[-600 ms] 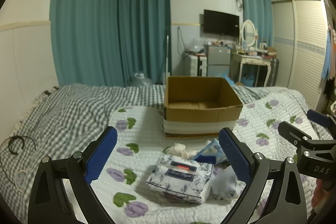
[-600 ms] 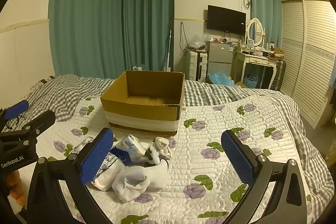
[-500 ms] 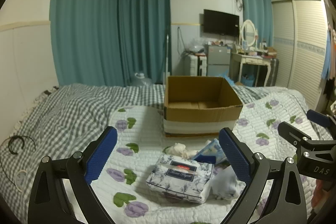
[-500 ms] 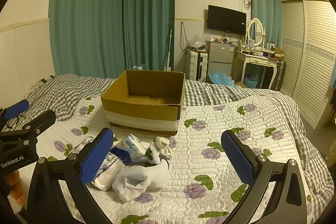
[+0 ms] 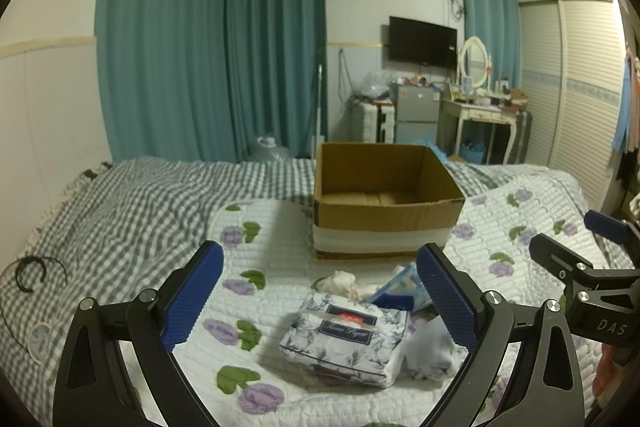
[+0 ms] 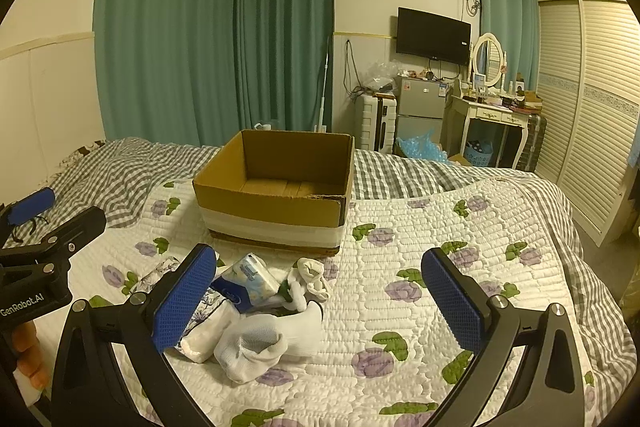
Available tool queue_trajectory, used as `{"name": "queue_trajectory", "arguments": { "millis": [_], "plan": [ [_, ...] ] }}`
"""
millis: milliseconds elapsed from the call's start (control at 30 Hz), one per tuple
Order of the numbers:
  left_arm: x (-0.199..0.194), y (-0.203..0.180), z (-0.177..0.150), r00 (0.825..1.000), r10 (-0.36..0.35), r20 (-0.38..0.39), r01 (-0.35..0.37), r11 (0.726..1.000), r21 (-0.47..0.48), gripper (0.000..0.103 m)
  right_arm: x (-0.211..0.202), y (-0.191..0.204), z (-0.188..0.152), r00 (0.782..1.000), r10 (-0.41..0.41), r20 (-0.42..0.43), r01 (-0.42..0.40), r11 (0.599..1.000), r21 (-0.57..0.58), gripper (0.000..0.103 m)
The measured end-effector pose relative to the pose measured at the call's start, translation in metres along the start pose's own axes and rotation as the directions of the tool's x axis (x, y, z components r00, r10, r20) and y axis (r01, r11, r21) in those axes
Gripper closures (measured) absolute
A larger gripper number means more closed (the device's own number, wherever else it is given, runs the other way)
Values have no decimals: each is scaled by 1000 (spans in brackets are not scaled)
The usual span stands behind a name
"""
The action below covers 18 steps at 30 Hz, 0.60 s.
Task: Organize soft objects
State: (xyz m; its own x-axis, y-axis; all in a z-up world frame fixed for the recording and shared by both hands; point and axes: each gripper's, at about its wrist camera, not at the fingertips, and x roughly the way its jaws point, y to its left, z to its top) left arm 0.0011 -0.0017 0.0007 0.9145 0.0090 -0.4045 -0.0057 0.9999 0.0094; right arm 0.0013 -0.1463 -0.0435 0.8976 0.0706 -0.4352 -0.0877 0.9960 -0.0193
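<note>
An empty cardboard box (image 5: 384, 199) (image 6: 276, 187) stands open on the quilted bed. In front of it lies a small heap: a floral tissue pack (image 5: 346, 341), a blue tissue packet (image 6: 250, 277) (image 5: 404, 287), a rolled white sock (image 6: 312, 277) and loose white socks (image 6: 264, 337). My left gripper (image 5: 320, 291) hovers open just above and before the floral pack, nothing between its blue pads. My right gripper (image 6: 320, 299) is open too, above the socks, touching nothing. Each gripper shows at the edge of the other's view (image 5: 584, 267) (image 6: 48, 227).
The bed carries a white quilt with purple flowers (image 6: 440, 267) over a grey checked sheet (image 5: 120, 211). A black cable and a white ring (image 5: 36, 279) lie at the left edge. Beyond the bed are teal curtains, a small fridge, a dressing table and a wardrobe (image 6: 588, 107).
</note>
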Motion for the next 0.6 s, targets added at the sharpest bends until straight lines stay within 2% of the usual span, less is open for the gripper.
{"name": "queue_trajectory", "arguments": {
  "millis": [600],
  "plan": [
    [3, 2, -9, 1000, -3, -1, 3, 1000, -1, 4, 0, 0, -2, 1000, -4, -6, 4, 1000, -3, 0]
  ]
}}
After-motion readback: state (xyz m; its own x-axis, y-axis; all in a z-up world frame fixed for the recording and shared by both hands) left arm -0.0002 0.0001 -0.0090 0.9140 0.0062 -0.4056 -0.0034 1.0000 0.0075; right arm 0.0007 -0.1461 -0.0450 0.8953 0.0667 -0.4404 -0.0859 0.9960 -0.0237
